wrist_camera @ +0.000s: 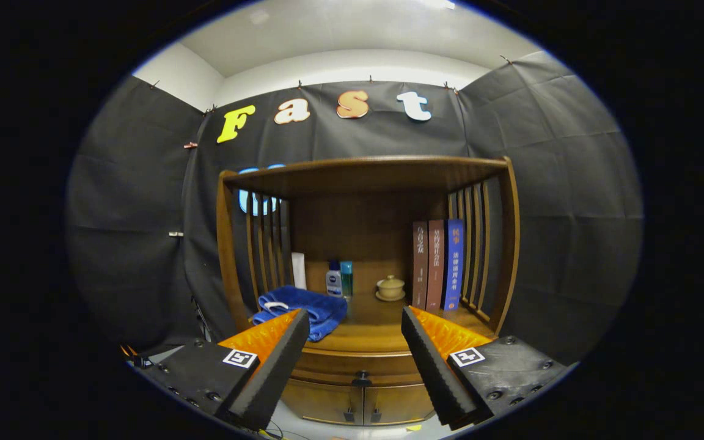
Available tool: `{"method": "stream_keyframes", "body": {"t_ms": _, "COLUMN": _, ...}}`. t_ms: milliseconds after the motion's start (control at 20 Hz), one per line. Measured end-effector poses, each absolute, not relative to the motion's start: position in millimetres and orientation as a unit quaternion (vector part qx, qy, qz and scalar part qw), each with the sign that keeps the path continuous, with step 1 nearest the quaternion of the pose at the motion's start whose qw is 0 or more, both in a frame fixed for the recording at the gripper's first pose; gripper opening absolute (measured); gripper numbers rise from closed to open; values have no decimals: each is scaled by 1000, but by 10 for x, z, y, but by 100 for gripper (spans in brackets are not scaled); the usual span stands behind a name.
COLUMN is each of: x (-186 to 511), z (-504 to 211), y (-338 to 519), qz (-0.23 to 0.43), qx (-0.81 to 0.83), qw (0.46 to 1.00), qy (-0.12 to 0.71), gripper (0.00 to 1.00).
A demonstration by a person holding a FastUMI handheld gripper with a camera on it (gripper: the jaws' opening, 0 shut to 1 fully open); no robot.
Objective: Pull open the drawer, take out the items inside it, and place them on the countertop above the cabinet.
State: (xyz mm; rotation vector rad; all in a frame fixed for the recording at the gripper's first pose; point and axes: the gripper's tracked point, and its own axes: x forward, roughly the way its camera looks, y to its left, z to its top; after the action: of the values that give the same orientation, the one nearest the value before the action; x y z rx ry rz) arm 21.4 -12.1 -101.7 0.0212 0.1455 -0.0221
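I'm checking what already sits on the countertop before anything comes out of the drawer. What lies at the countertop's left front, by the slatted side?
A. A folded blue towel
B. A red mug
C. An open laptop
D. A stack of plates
A: a folded blue towel lies on the countertop beside the left slats, just beyond the open gripper; the drawer below is closed.

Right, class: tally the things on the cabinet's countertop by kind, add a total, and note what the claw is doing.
Books: 3
Bottles: 2
Towel: 1
Lidded cup: 1
White card: 1
Total: 8
The claw is open, holding nothing, with the drawer knob between its fingers, farther off.
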Motion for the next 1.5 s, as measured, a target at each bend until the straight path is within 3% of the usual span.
{"method": "stream_keyframes", "body": {"t_ms": 500, "x": 656, "z": -2605, "y": -296, "qz": -34, "qx": 26, "qw": 977, "qy": 208, "gripper": 99}}
{"method": "stream_keyframes", "body": {"t_ms": 700, "x": 760, "z": -3150, "y": -298, "qz": -34, "qx": 46, "qw": 962, "qy": 267, "gripper": 90}}
{"method": "stream_keyframes", "body": {"t_ms": 900, "x": 854, "z": -3475, "y": -258, "qz": -36, "qx": 48, "qw": 953, "qy": 296, "gripper": 91}}
{"method": "stream_keyframes", "body": {"t_ms": 1100, "x": 862, "z": -3647, "y": -303, "qz": -46, "qx": 31, "qw": 946, "qy": 319, "gripper": 72}}
{"method": "stream_keyframes", "body": {"t_ms": 1200, "x": 863, "z": -3624, "y": -336, "qz": -48, "qx": 36, "qw": 946, "qy": 320, "gripper": 51}}
{"method": "stream_keyframes", "body": {"t_ms": 1500, "x": 861, "z": -3614, "y": -323, "qz": -48, "qx": 38, "qw": 947, "qy": 316, "gripper": 36}}
